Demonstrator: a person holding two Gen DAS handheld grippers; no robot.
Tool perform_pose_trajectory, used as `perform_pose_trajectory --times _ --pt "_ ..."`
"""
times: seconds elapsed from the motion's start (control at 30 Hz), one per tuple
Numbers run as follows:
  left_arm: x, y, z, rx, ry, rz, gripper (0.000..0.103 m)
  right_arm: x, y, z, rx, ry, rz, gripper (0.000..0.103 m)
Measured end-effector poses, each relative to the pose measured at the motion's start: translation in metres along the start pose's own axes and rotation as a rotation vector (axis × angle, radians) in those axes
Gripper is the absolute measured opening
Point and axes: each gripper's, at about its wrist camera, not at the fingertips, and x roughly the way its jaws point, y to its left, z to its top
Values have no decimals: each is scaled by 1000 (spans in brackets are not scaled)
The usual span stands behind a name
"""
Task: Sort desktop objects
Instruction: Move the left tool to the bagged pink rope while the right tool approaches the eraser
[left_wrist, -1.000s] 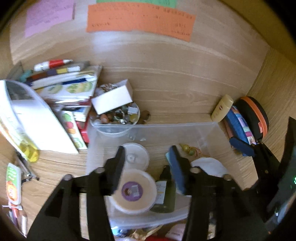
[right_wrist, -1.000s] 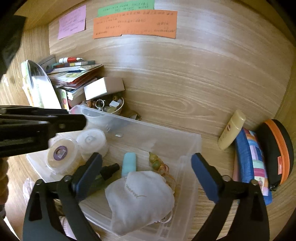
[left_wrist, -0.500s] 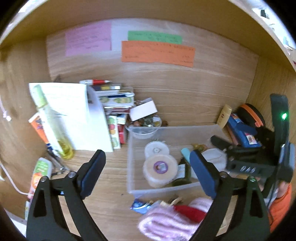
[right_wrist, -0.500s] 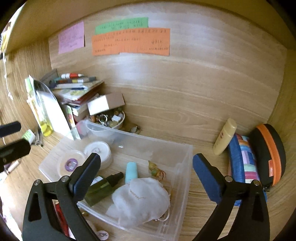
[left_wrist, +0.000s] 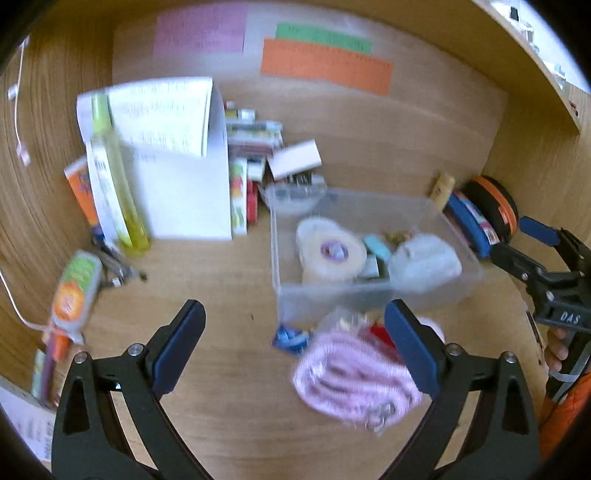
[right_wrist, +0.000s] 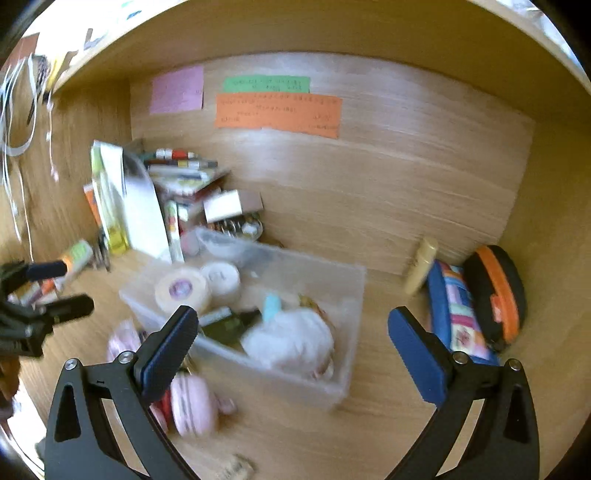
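Note:
A clear plastic bin (left_wrist: 436, 206) (right_wrist: 325, 384) stands on the wooden desk. It holds tape rolls (left_wrist: 332, 251) (right_wrist: 181, 288), a white mask (left_wrist: 424, 258) (right_wrist: 291, 339), a dark bottle (right_wrist: 232, 325) and a teal item (left_wrist: 376, 247). A pink knitted item (left_wrist: 354, 373) (right_wrist: 192, 402) lies on the desk in front of the bin. My left gripper (left_wrist: 295, 347) is open and empty, held back above the desk before the bin. My right gripper (right_wrist: 291, 343) is open and empty, near the bin's front right; it also shows in the left wrist view (left_wrist: 528, 243).
Books and papers (left_wrist: 177, 162) (right_wrist: 140, 206) lean at the back left beside a bowl of small items (right_wrist: 240, 225) with a white box (left_wrist: 295, 162). A cream tube (right_wrist: 421, 269), striped pouch (right_wrist: 458, 310) and black-orange case (right_wrist: 495, 291) sit at the right. Coloured notes (right_wrist: 277, 110) hang on the back wall.
Both grippers have pulled back and up from the bin. The left gripper opened wide and left the bin's inside. More of the desk and the pink item came into view.

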Motion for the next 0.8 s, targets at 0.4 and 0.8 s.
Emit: perform_pose_trajectory --times 0.4,0.8 --pt "15 -15 -51 -2 80 -33 99 0 1 -83 -2 159 -79 102" --pt "31 -60 -82 7 139 -12 99 0 -7 -102 11 192 17 102"
